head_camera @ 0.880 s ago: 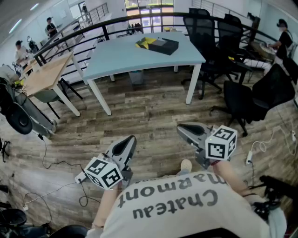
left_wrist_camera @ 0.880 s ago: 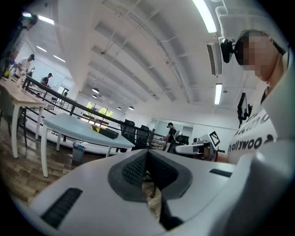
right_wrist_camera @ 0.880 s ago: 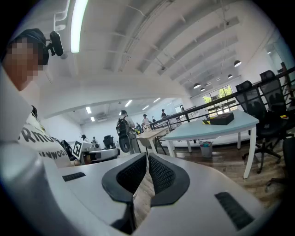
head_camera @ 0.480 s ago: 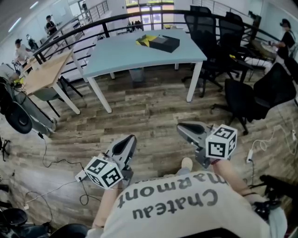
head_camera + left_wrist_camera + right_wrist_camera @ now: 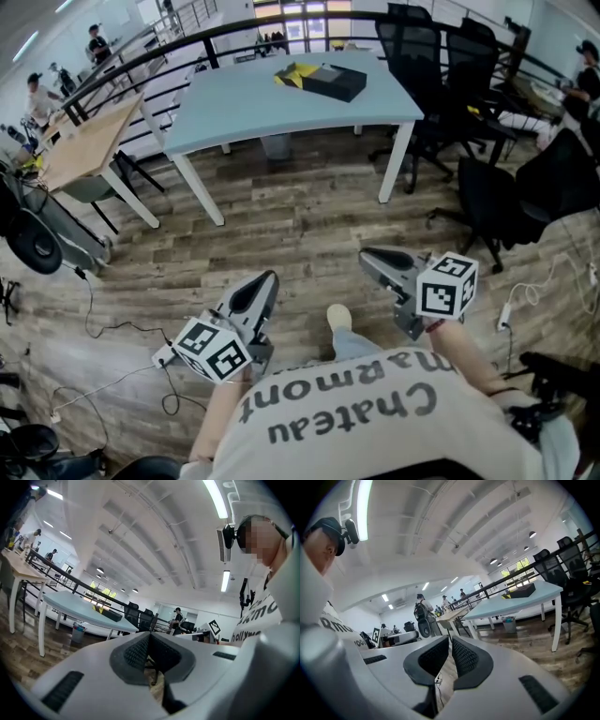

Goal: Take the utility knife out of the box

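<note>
Left gripper (image 5: 265,279) and right gripper (image 5: 367,255) both sit pinched together, empty, well apart from the box (image 5: 323,82), so reaching it without opening up would probably just shove it.

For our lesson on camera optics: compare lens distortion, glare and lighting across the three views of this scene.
Head view: the wide-angle lens bows the edges of the table; the light is even, with no glare. Left gripper view: strong fisheye with black corners, and the ceiling light is blown out. Right gripper view: the same dark fisheye rim, and the strip light is burnt white.
</note>
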Motion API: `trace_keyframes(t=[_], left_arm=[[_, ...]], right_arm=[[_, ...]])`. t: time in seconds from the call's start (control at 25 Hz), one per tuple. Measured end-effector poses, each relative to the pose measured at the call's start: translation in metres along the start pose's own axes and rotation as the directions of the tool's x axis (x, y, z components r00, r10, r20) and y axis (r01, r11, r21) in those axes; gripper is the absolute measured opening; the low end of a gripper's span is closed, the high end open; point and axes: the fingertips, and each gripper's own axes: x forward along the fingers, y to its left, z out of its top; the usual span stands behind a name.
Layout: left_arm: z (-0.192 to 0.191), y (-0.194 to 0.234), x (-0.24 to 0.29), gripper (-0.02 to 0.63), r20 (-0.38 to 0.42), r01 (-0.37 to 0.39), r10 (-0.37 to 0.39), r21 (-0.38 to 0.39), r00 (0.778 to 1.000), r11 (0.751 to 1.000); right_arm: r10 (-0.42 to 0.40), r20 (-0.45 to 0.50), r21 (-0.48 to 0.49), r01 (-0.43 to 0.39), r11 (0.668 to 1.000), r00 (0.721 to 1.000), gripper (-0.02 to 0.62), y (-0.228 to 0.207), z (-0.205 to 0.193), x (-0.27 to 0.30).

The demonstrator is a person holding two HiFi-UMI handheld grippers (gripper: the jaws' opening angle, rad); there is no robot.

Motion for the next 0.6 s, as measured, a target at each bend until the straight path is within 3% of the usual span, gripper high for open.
trace_keyframes(t=[0.32, 0.52, 0.6], left_arm=[[0.028, 0.064, 0.066, 0.002, -0.009, -0.036, 0.036, -0.032, 0.999, 0.999], [0.050, 0.096, 0.124, 0.002, -0.009, -0.035, 0.036, 0.029, 0.999, 0.999], [0.057, 0.111, 0.143, 0.002, 0.004, -0.042, 0.042, 0.017, 0.999, 0.999]], right_arm=[[0.006, -0.028, -0.004, -0.006, 1.000, 1.000, 0.048, -0.073, 0.045, 0.054], [0.020, -0.027, -0.020, -0.021, 1.000, 0.999, 0.048, -0.123, 0.085, 0.088], [0.027, -0.036, -0.027, -0.028, 0.999, 0.999, 0.048, -0.139, 0.096, 0.100]])
